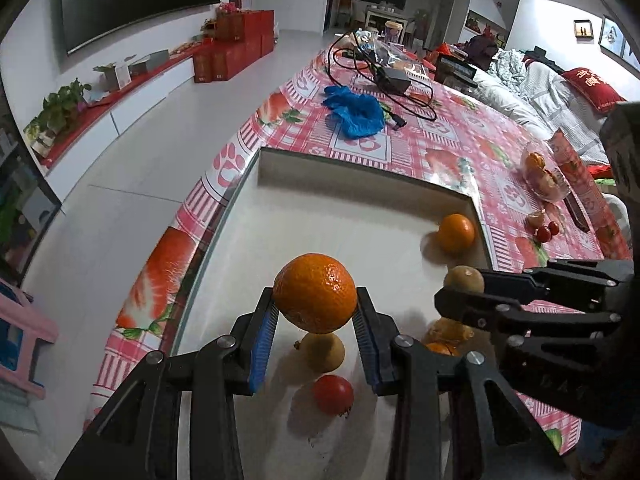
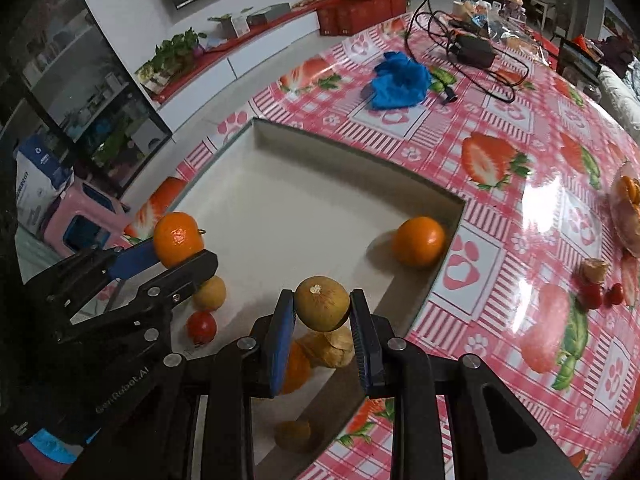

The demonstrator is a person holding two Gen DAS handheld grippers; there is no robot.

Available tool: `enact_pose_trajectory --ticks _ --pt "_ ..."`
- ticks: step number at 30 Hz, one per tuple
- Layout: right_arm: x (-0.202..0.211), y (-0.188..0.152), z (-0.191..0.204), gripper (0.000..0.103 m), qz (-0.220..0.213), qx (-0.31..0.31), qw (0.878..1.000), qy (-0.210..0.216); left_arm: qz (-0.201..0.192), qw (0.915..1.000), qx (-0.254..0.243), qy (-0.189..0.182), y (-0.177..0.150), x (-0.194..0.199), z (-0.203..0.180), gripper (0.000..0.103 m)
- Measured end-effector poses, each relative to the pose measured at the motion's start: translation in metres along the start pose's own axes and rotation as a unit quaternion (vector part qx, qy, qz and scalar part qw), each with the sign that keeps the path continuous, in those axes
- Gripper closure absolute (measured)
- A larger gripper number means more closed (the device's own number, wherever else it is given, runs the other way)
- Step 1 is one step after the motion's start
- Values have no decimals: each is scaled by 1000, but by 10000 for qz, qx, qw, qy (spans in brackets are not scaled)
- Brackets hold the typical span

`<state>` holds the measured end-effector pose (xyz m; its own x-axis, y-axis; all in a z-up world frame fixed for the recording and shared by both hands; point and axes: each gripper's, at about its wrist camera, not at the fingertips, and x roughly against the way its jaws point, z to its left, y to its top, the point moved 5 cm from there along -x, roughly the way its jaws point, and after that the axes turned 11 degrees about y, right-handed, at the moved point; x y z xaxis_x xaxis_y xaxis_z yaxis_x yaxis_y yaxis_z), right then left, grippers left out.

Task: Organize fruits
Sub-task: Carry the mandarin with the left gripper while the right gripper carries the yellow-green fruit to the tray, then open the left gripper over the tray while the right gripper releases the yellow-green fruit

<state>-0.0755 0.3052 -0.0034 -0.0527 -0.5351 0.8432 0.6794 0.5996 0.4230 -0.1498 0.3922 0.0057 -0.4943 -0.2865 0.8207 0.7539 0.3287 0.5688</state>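
Note:
My left gripper (image 1: pixel 315 312) is shut on an orange (image 1: pixel 315 293) and holds it above the white tray (image 1: pixel 320 184). My right gripper (image 2: pixel 322 312) is shut on a green-brown kiwi-like fruit (image 2: pixel 322 303), also above the tray; it shows in the left wrist view (image 1: pixel 463 279) too. In the tray lie a second orange (image 1: pixel 456 233) in the far right corner, a yellow fruit (image 1: pixel 323 351), a red tomato (image 1: pixel 333 394) and, under the right gripper, a husked fruit (image 2: pixel 332 349) and another orange (image 2: pixel 295 368). The held orange shows in the right wrist view (image 2: pixel 178 239).
The table wears a pink strawberry cloth (image 2: pixel 500 160). On it lie a blue glove bundle (image 1: pixel 354 110), black cables with an adapter (image 1: pixel 394 78), a clear bag of peeled oranges (image 1: pixel 544 176), cherry tomatoes (image 1: pixel 547 232) and peel. The table's left edge drops to the floor.

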Motion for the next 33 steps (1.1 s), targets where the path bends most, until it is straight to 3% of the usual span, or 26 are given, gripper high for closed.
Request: enact_pose_trajectory --ticks 24,25,29,31,33 --pt "-17 -5 -9 74 167 -124 9998 -39 153 9999 -78 17 -5 -16 -9 61" --pt "-17 -5 -9 74 172 -139 9998 -33 138 9999 -72 -4 -5 -15 -9 59" --pt "-17 -5 -13 74 193 -238 9995 -32 88 10000 -7 40 -5 -12 -4 35" --pt "-16 -5 -15 74 168 -297 9994 -8 63 10000 50 48 -4 -10 -1 34" --pt "-13 -4 -18 63 120 -368 9992 -41 72 9999 128 30 -3 -9 3 32"
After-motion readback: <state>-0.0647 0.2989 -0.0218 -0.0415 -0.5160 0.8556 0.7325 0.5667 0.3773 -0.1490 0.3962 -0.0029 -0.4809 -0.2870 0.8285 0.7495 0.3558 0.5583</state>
